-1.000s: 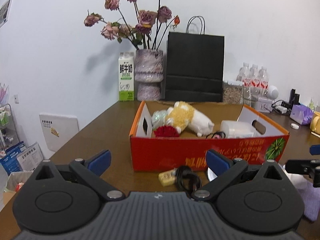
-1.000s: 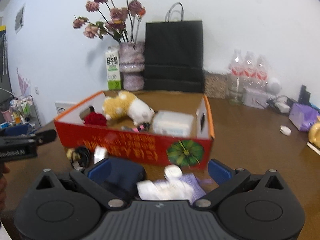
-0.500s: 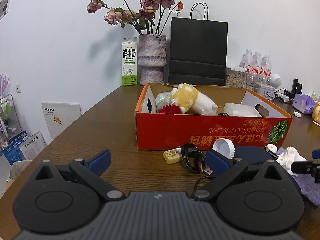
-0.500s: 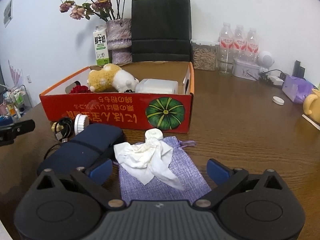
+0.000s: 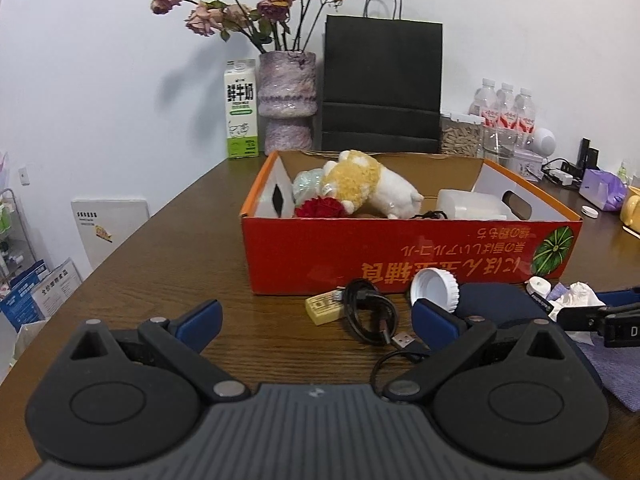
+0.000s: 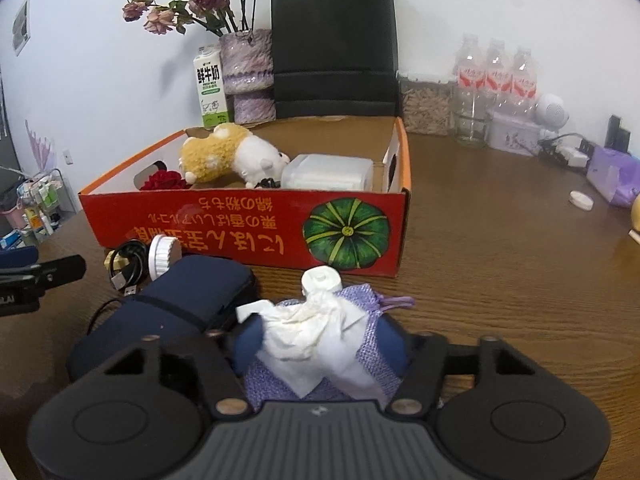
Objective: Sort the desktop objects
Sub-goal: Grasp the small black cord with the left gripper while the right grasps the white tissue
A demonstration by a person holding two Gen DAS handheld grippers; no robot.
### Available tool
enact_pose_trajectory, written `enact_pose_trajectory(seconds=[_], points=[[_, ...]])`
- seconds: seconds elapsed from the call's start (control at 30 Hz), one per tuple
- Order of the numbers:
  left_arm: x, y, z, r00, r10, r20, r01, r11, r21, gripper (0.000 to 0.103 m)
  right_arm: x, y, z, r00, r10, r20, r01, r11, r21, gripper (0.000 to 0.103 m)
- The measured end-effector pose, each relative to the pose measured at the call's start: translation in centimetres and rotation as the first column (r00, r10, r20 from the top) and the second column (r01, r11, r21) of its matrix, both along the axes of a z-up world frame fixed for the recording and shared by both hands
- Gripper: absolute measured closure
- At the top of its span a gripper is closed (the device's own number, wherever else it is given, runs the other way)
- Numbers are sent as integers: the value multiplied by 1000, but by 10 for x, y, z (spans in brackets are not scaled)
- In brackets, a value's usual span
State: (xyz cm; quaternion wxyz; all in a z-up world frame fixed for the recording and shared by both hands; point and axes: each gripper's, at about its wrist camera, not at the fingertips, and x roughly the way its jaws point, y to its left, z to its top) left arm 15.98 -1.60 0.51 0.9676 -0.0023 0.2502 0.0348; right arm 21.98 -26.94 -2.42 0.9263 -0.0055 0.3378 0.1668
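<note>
In the right wrist view my right gripper [image 6: 320, 340] is low over the table and its jaws are closing. Its blue pads press the sides of a purple pouch [image 6: 372, 336], which bunches between them under a crumpled white tissue [image 6: 312, 328]. To the pouch's left lie a dark blue case [image 6: 192, 292] and a white lid [image 6: 162, 256]. Behind stands the red cardboard box [image 6: 240, 224] with a plush toy [image 6: 224, 156] inside. My left gripper [image 5: 316, 320] hangs open above the table, with a yellow plug [image 5: 322, 310] and a black cable [image 5: 368, 312] just ahead of it.
A vase of dried roses [image 5: 286, 100], a milk carton [image 5: 240, 108] and a black paper bag [image 5: 382, 84] stand along the back wall. At the back right are water bottles [image 6: 496, 72] and a purple packet [image 6: 612, 176]. A small white cap [image 6: 581, 200] lies on the wood.
My right gripper has sunk onto the purple pouch and its jaws have narrowed from wide apart to gripping it. The left gripper has hardly moved.
</note>
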Motion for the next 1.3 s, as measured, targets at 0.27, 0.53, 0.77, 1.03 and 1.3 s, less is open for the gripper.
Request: enact_pose_trajectory(seconds=[0.27, 0.53, 0.77, 1.03, 1.3], points=[[15, -7, -2, 998, -48, -37, 47, 999, -16, 33, 1, -5, 0, 1000, 14, -4, -14, 999, 40, 81], [30, -12, -5, 993, -67, -95, 63, 997, -43, 71, -1, -8, 12, 999, 20, 41, -23, 997, 70, 95], [42, -3, -6, 989, -51, -141, 31, 989, -141, 81, 3, -6, 12, 999, 23, 46, -27, 997, 78, 95], [46, 6, -9, 985, -8, -175, -27, 980, -197, 86, 1, -6, 12, 998, 24, 50, -28, 996, 82, 95], [44, 2, -10, 987, -24, -160, -5, 984, -179, 95, -3, -6, 14, 998, 25, 58, -30, 996, 84, 95]])
